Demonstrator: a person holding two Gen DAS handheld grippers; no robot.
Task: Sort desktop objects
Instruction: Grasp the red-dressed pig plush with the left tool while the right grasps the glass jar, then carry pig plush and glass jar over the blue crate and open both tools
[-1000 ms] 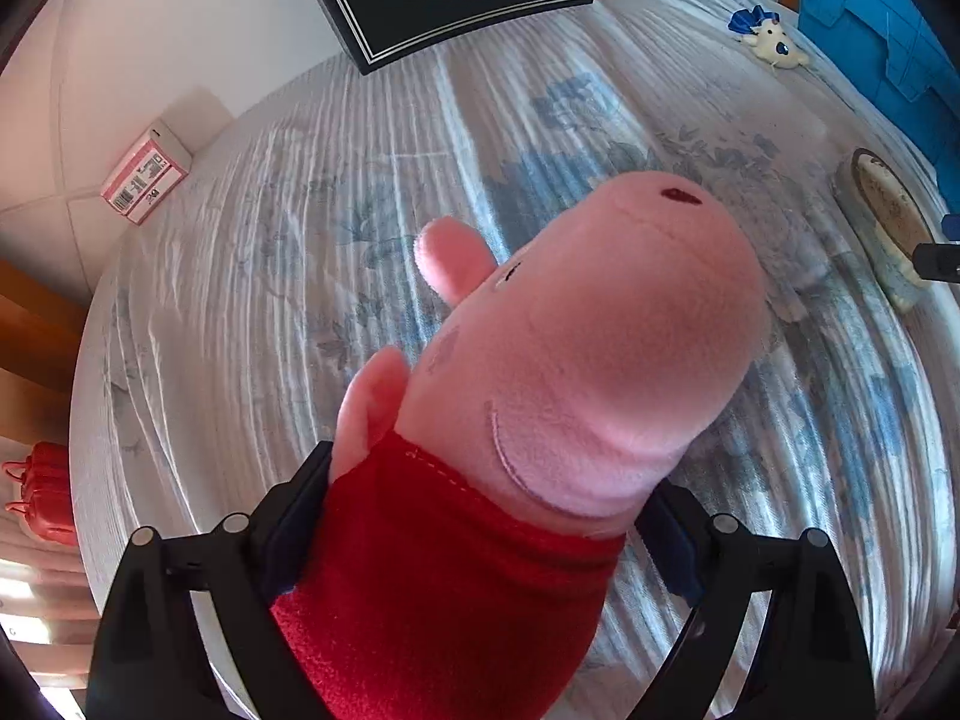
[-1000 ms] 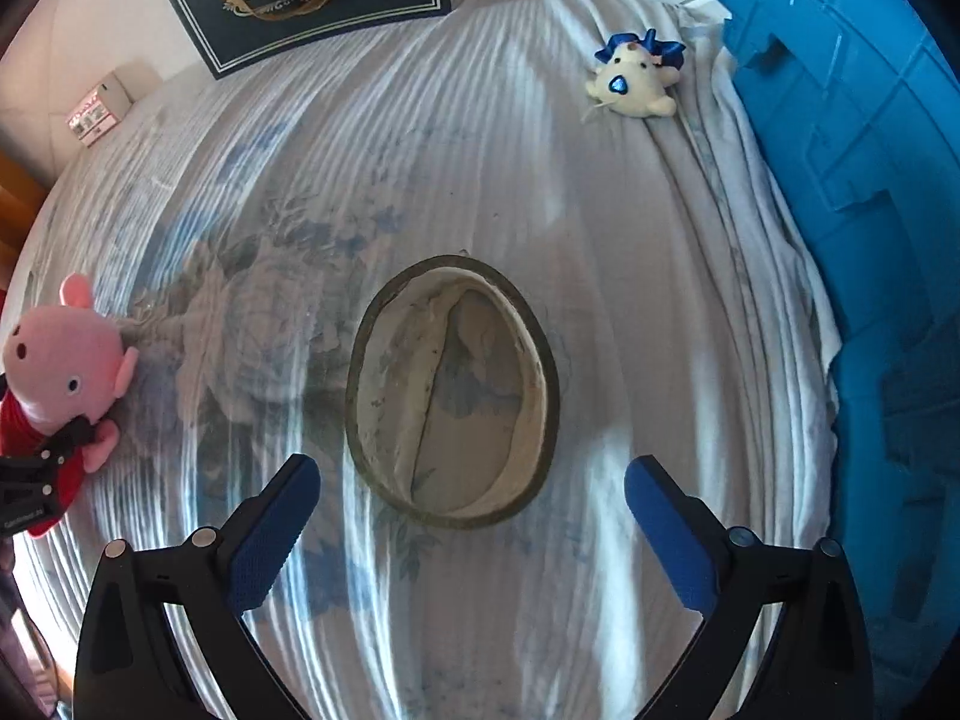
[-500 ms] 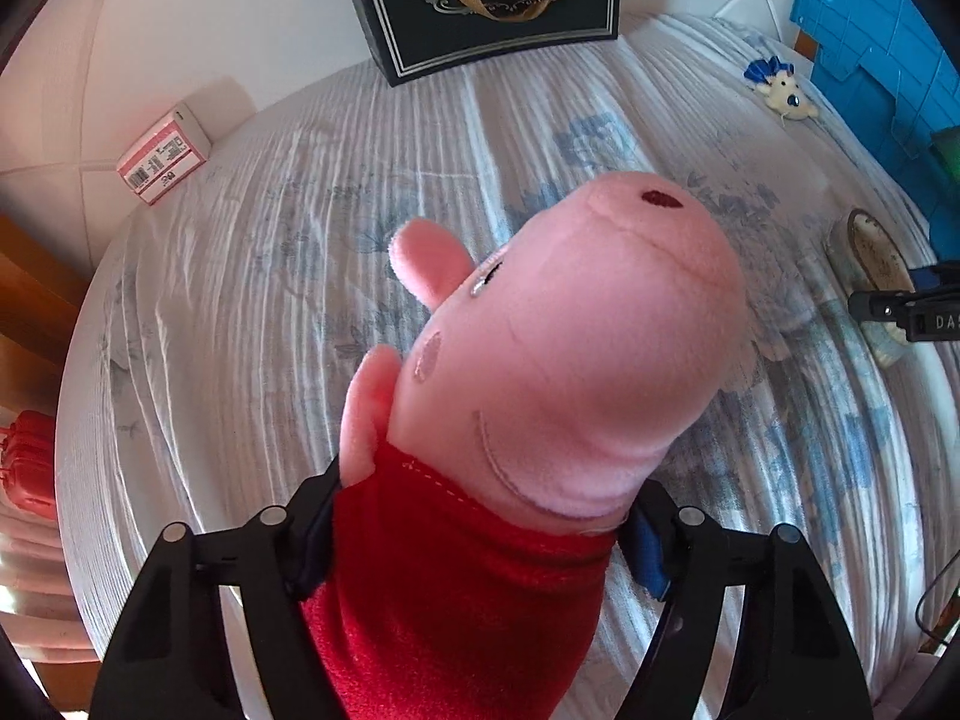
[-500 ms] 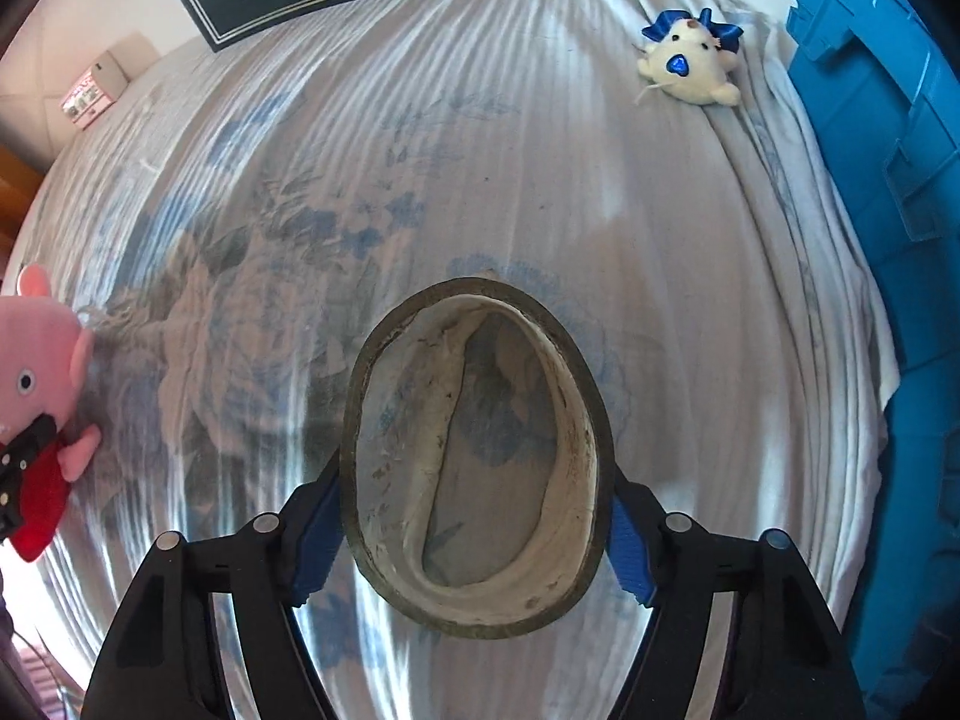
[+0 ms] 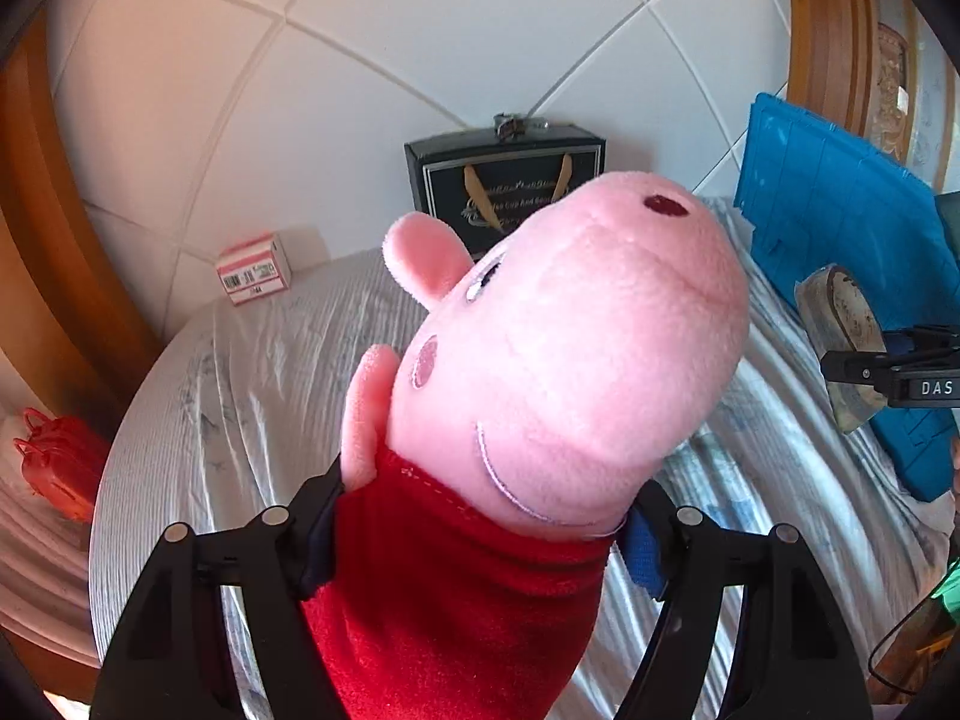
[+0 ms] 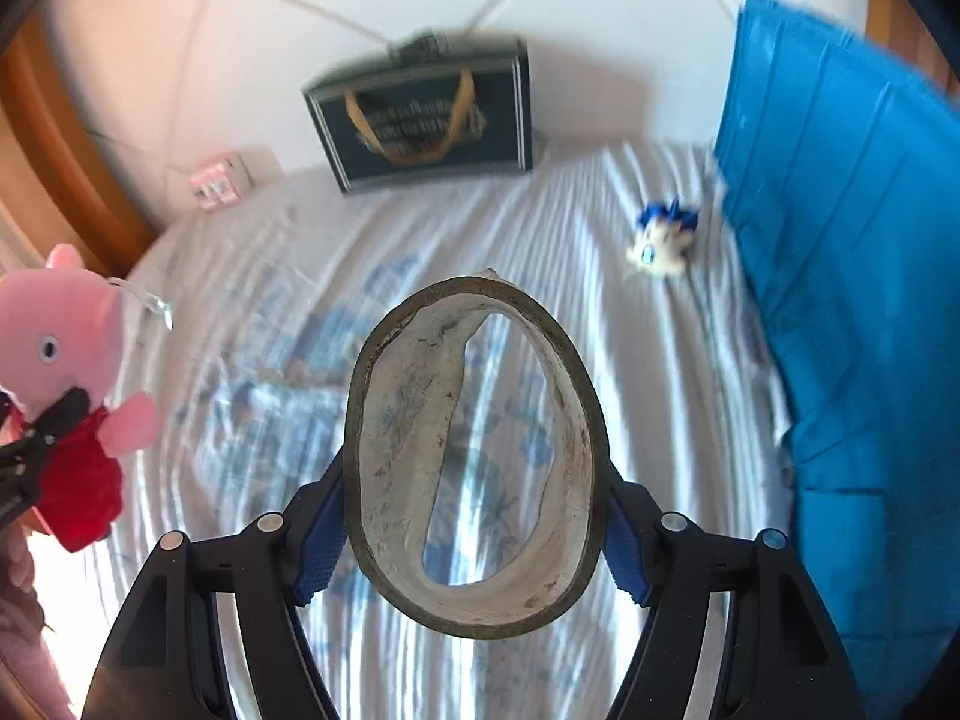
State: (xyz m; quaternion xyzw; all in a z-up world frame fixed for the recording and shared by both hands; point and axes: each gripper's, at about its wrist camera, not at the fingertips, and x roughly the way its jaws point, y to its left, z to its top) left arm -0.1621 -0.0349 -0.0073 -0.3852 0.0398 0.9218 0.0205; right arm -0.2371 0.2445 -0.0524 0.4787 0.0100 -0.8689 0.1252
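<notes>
A pink pig plush (image 5: 570, 348) in a red dress fills the left wrist view, and my left gripper (image 5: 480, 540) is shut on its red body, holding it above the table. The right wrist view shows the same pig (image 6: 54, 336) at the far left, in the left gripper (image 6: 36, 438). My right gripper (image 6: 474, 534) is shut on a squashed oval tape roll (image 6: 396, 420), its blue pads pressing both long sides. The roll hangs clear of the cloth. From the left wrist, the roll (image 5: 840, 312) and the right gripper (image 5: 888, 366) sit at the right edge.
A striped blue-flowered cloth (image 6: 300, 300) covers the table. A blue crate (image 6: 840, 240) stands along the right side. A dark gift bag (image 6: 426, 120) and a small pink box (image 5: 252, 270) stand by the wall. A small white-and-blue plush (image 6: 660, 240) lies near the crate.
The right gripper closed on the tape roll and the left tightened on the pig. Both then rose off the cloth with their loads, and both views tilted up toward the wall.
</notes>
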